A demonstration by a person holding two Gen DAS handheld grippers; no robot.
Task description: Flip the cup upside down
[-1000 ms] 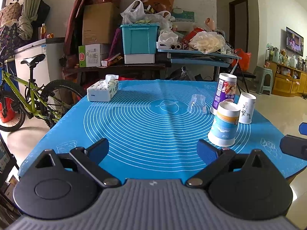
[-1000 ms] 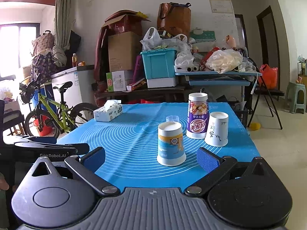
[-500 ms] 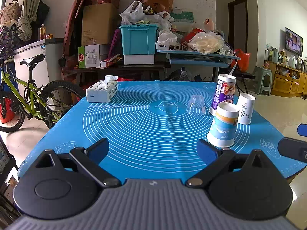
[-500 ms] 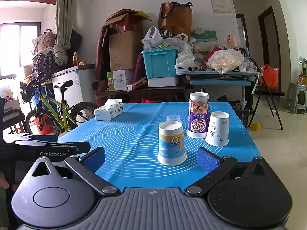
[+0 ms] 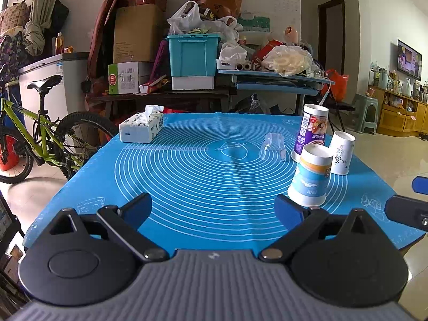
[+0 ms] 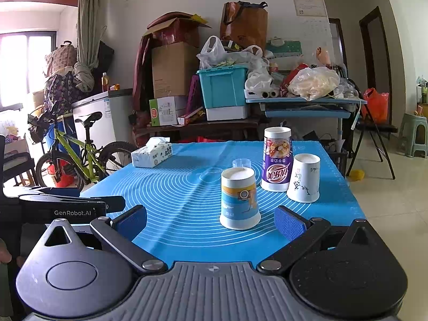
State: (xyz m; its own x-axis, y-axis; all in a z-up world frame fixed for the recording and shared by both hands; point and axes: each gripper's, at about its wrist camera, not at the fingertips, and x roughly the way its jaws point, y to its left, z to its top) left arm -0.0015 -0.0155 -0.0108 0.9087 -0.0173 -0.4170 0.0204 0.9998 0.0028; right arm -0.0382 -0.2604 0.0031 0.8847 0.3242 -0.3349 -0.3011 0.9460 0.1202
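Note:
Three paper cups stand upside down on the blue mat (image 5: pixel 203 184): a blue-and-white cup (image 5: pixel 311 178) (image 6: pixel 239 198) nearest, a tall purple cup (image 5: pixel 312 132) (image 6: pixel 276 159) behind it, and a white cup (image 5: pixel 341 156) (image 6: pixel 305 178) to its right. A small clear plastic cup (image 5: pixel 273 147) (image 6: pixel 241 163) sits upside down farther back. My left gripper (image 5: pixel 212 211) is open and empty over the mat's near edge. My right gripper (image 6: pixel 210 220) is open and empty, just short of the blue-and-white cup.
A tissue box (image 5: pixel 141 128) (image 6: pixel 152 153) lies at the mat's far left. A green bicycle (image 5: pixel 34 136) stands left of the table. Boxes, bags and a teal bin (image 5: pixel 192 54) crowd the shelf behind. The left gripper's body (image 6: pixel 64 208) shows at the right view's left.
Both grippers have barely moved; the right view has crept slightly closer to the cups. Nothing was grasped or released.

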